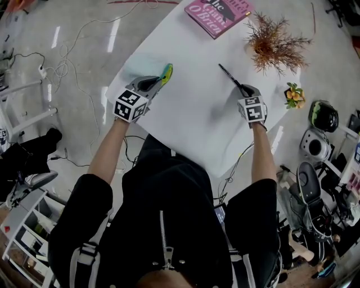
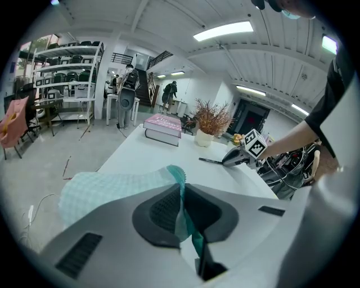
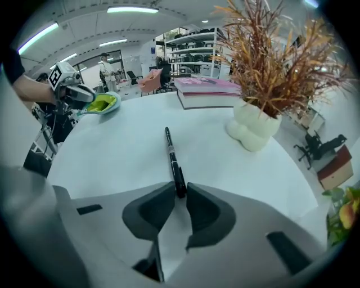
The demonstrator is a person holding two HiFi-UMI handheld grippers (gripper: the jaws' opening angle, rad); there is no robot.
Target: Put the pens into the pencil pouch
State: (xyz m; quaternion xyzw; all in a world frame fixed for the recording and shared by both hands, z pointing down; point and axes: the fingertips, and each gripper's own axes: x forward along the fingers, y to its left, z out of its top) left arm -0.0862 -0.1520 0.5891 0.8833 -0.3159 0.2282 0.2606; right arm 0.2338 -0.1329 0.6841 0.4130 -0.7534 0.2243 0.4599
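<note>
A black pen (image 1: 230,76) (image 3: 171,157) lies on the white table (image 1: 191,118), with its near end between my right gripper's (image 1: 246,90) (image 3: 181,194) jaw tips. The pads touch it on both sides, and the rest of the pen rests on the tabletop, pointing away. At the table's left side, my left gripper (image 1: 160,80) (image 2: 183,191) is shut on the edge of a pale mint checkered pencil pouch (image 1: 147,66) (image 2: 107,188). The pouch has a teal rim and a yellow-green end. Its body lies on the table beyond the jaws.
A pink book (image 1: 216,14) (image 3: 208,90) lies at the table's far edge. A dried brown plant in a white pot (image 1: 273,42) (image 3: 253,126) stands just right of the pen. A small orange-flowered pot (image 1: 293,94) sits at the right edge. Cables and chairs surround the table.
</note>
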